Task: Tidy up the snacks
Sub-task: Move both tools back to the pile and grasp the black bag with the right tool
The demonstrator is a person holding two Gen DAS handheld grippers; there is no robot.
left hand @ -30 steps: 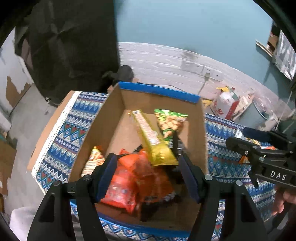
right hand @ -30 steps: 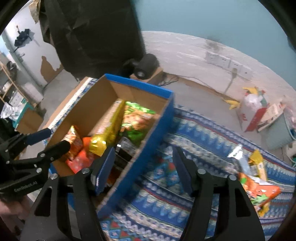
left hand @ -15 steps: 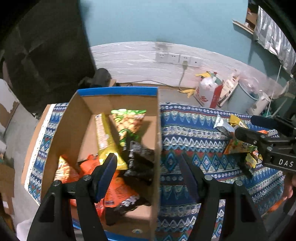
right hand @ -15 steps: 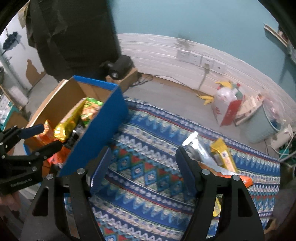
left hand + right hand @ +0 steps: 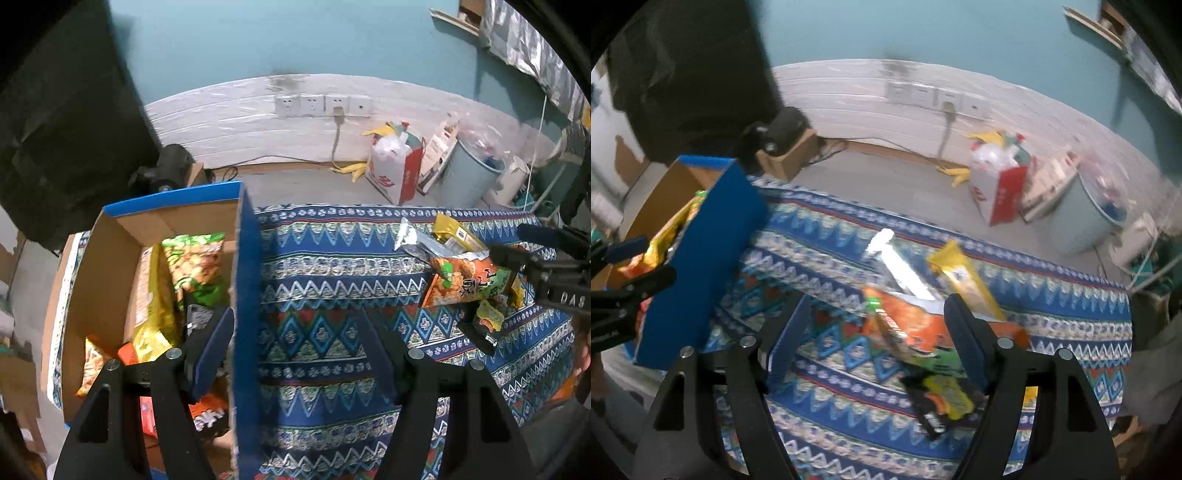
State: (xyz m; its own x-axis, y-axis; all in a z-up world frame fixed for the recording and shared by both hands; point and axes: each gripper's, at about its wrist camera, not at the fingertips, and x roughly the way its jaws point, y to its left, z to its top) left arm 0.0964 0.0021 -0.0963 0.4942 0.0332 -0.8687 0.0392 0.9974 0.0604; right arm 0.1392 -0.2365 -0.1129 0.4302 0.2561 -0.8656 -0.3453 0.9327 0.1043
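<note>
A cardboard box (image 5: 110, 280) with a blue rim stands at the left of the patterned cloth (image 5: 325, 295). It holds a green bag (image 5: 192, 266), a yellow packet (image 5: 155, 306) and orange bags. My left gripper (image 5: 295, 343) is open and empty, straddling the box's right wall. Loose snacks lie at the right: an orange-and-green bag (image 5: 908, 325), a silver packet (image 5: 901, 269), a yellow packet (image 5: 967, 280) and a black-and-yellow packet (image 5: 938, 402). My right gripper (image 5: 879, 343) hovers over the orange-and-green bag. Its jaws are opening and nothing is pressed between them.
Behind the cloth's far edge is grey floor with a red-and-white bag (image 5: 399, 173), a pale blue bin (image 5: 472, 177) and a black device on a small box (image 5: 166, 170). A dark sheet (image 5: 66, 110) hangs at the upper left. Wall sockets (image 5: 321, 105) sit on the white panelling.
Both grippers have swung right, from above the box's contents toward the cloth. The right one now hangs over the loose snack pile, and its jaws stand wider.
</note>
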